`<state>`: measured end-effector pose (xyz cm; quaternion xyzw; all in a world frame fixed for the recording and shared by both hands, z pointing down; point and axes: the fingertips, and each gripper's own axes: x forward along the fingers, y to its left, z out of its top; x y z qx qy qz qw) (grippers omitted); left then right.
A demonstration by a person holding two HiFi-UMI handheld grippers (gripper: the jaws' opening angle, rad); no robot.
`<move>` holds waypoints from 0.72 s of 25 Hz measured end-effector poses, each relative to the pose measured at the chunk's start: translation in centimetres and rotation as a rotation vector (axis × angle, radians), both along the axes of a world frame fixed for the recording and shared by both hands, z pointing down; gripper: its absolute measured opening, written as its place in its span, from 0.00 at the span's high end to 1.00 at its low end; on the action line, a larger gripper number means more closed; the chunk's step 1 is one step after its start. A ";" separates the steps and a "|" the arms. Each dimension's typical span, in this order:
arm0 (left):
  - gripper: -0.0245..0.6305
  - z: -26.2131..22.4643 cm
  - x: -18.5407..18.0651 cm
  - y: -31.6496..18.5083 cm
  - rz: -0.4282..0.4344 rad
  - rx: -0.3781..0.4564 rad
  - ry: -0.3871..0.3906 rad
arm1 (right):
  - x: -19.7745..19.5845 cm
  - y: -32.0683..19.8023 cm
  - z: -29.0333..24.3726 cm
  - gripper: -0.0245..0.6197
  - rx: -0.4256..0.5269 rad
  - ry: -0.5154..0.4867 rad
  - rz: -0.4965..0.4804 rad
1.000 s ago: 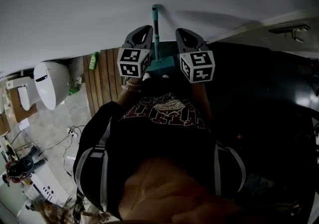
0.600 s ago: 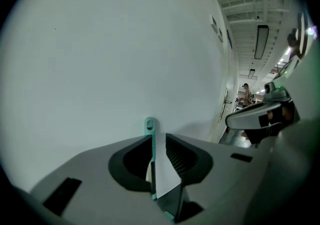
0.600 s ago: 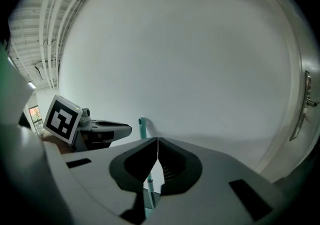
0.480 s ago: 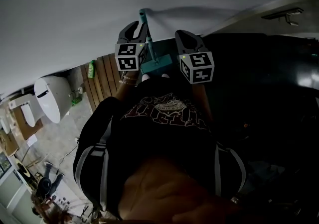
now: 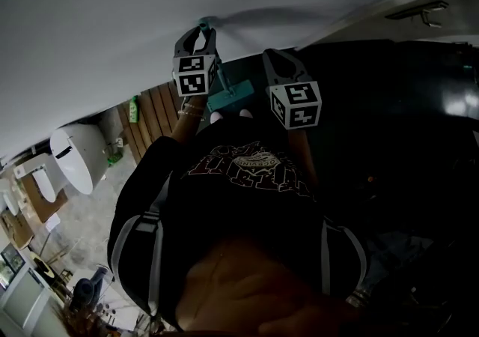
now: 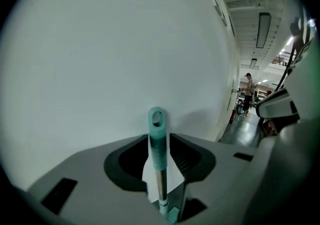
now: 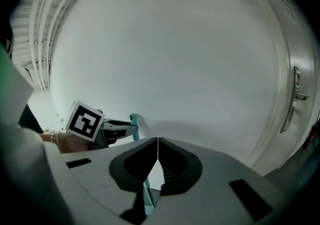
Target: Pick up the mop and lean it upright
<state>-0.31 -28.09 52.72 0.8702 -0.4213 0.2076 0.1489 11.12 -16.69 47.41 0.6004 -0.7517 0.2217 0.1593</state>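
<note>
The mop stands against the white wall (image 5: 112, 21), its teal head (image 5: 233, 93) on the dark floor and its teal-tipped handle (image 5: 203, 28) reaching up the wall. My left gripper (image 5: 197, 33) is at the handle's top end. Its jaws are opening, and the teal grip (image 6: 157, 139) stands between them without being pressed. My right gripper (image 5: 274, 55) hangs to the right of the mop, apart from it. Its jaws are shut (image 7: 158, 141) with nothing in them. From the right gripper view, the left gripper (image 7: 119, 129) and the handle tip (image 7: 134, 119) show by the wall.
A white toilet (image 5: 75, 156) stands at the left beyond a wooden slatted floor (image 5: 153, 122) with a green bottle (image 5: 135, 109). A door with a lever handle (image 7: 296, 94) is to the right. A person (image 6: 247, 91) stands far down the corridor.
My left gripper has climbed up and left from beside the mop's pole to the handle's top, and its jaws have spread around it. The handle tip has swung left. The right gripper has barely moved.
</note>
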 end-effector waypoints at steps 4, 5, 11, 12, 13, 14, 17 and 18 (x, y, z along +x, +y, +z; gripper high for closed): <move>0.71 0.4 0.5 -0.4 -0.003 -0.003 -0.010 | 1.1 0.4 0.1 0.93 -0.010 0.002 0.029; 0.71 0.5 0.6 -0.5 -0.004 -0.005 -0.010 | 1.2 0.4 0.1 0.93 -0.012 0.002 0.034; 0.73 0.6 0.4 -0.6 -0.019 -0.006 0.007 | 1.5 0.6 0.2 0.93 -0.013 0.004 0.047; 0.73 0.6 0.3 -0.6 -0.018 -0.005 0.012 | 1.4 0.6 0.2 0.93 -0.013 0.004 0.046; 0.73 0.6 0.3 -0.5 -0.017 -0.004 0.015 | 1.3 0.5 0.2 0.93 -0.013 0.004 0.044; 0.73 0.6 0.2 -0.5 -0.017 -0.004 0.017 | 1.2 0.5 0.2 0.93 -0.013 0.004 0.040; 0.74 0.5 0.2 -0.2 -0.014 -0.005 0.028 | 0.8 0.4 0.3 0.93 -0.011 0.002 0.023; 0.74 0.4 0.3 0.0 -0.010 -0.007 0.032 | 0.7 0.3 0.4 0.93 -0.011 0.002 0.017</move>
